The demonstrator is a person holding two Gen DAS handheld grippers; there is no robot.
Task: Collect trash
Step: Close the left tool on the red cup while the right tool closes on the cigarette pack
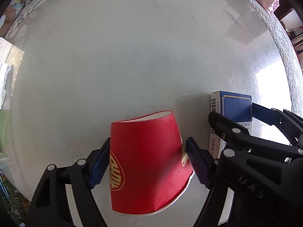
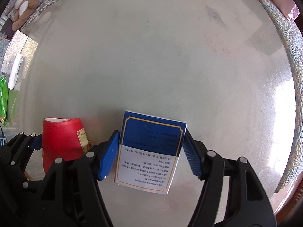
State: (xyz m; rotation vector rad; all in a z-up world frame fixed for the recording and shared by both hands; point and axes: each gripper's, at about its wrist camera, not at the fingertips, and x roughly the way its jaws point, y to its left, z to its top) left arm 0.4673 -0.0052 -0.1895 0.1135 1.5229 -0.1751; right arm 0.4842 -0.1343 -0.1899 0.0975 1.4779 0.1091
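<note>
Left wrist view: the round surface (image 1: 132, 56) fills nearly everything, pale and bare across its middle, with my two pieces of trash side by side at the near edge of the view. The cup (image 1: 147, 162) is the larger, red, lying on its side with its white rim toward me, so I come at it from above and take it across its flattened wall. My left fingers (image 1: 98, 162) sit one on each flank; the left pad touches the wall, the right pad meets its lower edge, so I judge this a grip just made, not a firm squeeze.

The box (image 2: 149, 151), blue and white, lies flat on its back just beside the cup. In the right wrist view my right fingers (image 2: 191, 158) straddle its narrow width, both blue pads against its long edges, clamped on it. Taking one item per hand should let both lift together.
</note>
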